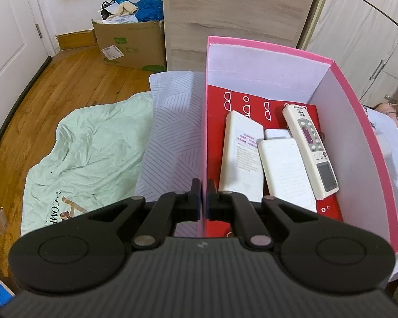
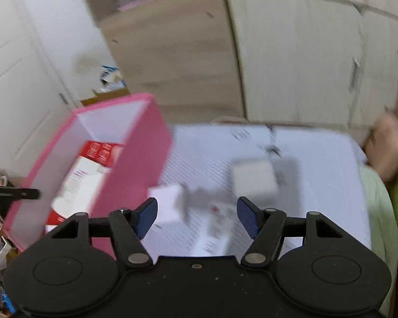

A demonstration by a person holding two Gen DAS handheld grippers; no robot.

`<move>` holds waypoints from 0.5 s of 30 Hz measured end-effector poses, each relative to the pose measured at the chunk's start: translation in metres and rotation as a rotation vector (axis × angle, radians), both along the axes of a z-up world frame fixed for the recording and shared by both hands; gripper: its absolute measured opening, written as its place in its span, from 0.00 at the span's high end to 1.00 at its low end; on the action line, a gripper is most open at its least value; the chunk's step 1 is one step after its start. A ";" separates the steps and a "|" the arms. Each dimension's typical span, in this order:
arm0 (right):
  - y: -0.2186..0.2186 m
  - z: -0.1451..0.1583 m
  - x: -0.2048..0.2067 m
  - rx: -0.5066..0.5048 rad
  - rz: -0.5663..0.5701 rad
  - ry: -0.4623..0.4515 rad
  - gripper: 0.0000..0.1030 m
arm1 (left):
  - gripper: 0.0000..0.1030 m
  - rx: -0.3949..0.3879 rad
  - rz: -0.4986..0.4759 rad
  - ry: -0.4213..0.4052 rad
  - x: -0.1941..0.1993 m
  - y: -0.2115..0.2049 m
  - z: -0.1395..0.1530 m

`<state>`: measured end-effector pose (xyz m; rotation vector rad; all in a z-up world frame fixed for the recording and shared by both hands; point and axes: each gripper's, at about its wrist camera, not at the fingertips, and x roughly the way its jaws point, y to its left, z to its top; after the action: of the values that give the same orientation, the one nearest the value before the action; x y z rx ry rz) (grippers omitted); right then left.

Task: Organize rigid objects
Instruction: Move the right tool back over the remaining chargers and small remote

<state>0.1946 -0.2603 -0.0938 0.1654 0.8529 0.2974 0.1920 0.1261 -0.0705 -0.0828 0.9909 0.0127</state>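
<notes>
The mint quilt (image 1: 87,143) on the floor shows only the partial letters "COM". The pink box (image 1: 358,122) holds a white remote control (image 1: 311,151) and white packs, whose small print is unreadable. The left tongs (image 1: 203,198) are clamped on the box's left wall. The right tongs (image 2: 197,218) stand wide apart, empty, above a blurred white cube (image 2: 253,180) to the box's right.

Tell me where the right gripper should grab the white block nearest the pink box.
Judging from the blurred right wrist view, take the white block across its two side faces, coming down from above. It looks boxy and lies on the striped sheet just outside the pink box. The right gripper is open above it. Finer edges are too smeared to tell.
</notes>
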 end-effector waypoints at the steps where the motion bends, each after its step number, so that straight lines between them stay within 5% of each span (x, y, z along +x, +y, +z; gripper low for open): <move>1: -0.003 -0.006 0.001 -0.006 -0.009 0.016 0.31 | 0.97 0.003 0.001 0.000 0.000 0.000 0.000; 4: -0.006 -0.026 0.005 -0.027 -0.020 0.076 0.34 | 0.97 0.014 0.006 0.002 0.000 -0.001 0.000; 8: 0.008 -0.046 0.006 -0.176 -0.029 0.082 0.37 | 0.97 0.000 0.023 0.008 0.001 0.000 0.001; 15: 0.025 -0.063 0.018 -0.158 0.012 0.113 0.37 | 0.98 0.019 0.019 -0.002 -0.001 -0.004 0.003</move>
<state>0.2131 -0.2348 -0.1564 0.0296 0.9856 0.2325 0.1914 0.1225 -0.0672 -0.0748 0.9878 0.0394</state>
